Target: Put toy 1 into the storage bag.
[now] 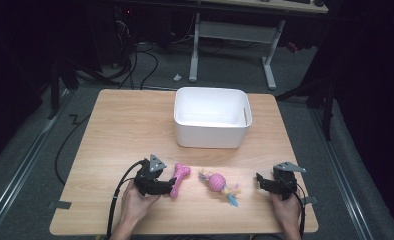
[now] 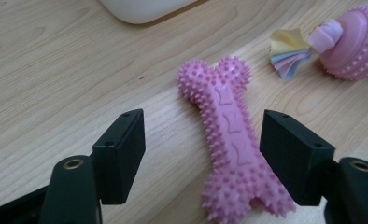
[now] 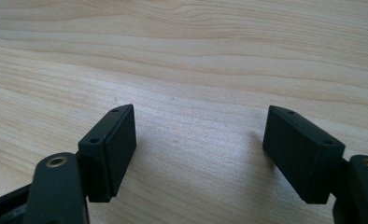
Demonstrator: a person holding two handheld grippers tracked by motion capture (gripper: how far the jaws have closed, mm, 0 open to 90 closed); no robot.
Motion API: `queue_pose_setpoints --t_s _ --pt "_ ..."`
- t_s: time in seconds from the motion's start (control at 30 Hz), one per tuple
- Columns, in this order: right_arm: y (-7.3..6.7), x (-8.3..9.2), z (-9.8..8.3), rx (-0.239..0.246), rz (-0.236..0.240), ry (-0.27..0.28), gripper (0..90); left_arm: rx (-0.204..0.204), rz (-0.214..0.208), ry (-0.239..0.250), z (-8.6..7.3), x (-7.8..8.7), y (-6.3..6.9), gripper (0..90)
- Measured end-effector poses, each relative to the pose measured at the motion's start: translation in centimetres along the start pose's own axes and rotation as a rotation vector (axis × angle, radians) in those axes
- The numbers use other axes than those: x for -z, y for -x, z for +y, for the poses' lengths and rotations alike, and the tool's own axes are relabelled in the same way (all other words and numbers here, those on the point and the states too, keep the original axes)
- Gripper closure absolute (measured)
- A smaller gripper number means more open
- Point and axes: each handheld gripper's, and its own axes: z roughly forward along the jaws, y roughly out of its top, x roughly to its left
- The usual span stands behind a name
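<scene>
Dark room, cables on grey floor, wood table [image 1: 115,125] centre frame, white bin [image 1: 212,131] upper middle of it

Pink bone [image 1: 180,179] lies lower middle of high view, left of the ball toy [image 1: 217,183]. Left gripper [image 1: 166,187] sits right at the bone's near end, lower left of it; right gripper [image 1: 259,180] is well apart, at lower right past the ball toy, so the left one is clearly nearer

Left gripper view: bone [image 2: 231,135] runs from bottom centre up toward upper middle, long axis roughly along the line the gripper looks, leaning slightly left at the far end. Its near knob sits between the jaws, close against the right jaw, wide gap on the left. Jaws apart, part open, pads don't look pressed on the bone; contact with the right jaw can't be settled. Ball toy [image 2: 355,44] upper right, bin edge [image 2: 145,9] at top

Judgement: next move is a pinch across the bone's near half; needs a small shift right to centre it, else the bone gets pushed sideways

Right gripper view: jaws wide apart over bare table [image 3: 182,56], holding nothing, touching nothing
</scene>
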Motion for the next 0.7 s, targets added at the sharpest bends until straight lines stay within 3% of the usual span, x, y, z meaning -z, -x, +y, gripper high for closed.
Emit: queue_pose_setpoints --t_s 0.43,0.67,0.7 --pt "0.0 0.0 0.0 -0.001 0.0 0.0 25.8 -0.005 0.018 -0.063 0.8 -2.0 1.0 35.4" --pt "0.0 0.0 0.0 -0.001 -0.001 0.0 25.8 0.015 0.019 -0.095 0.7 -2.9 1.3 37.3" --pt "0.0 0.0 0.0 -0.001 -0.001 0.0 25.8 0.031 0.002 -0.093 0.7 -3.1 1.2 37.3"
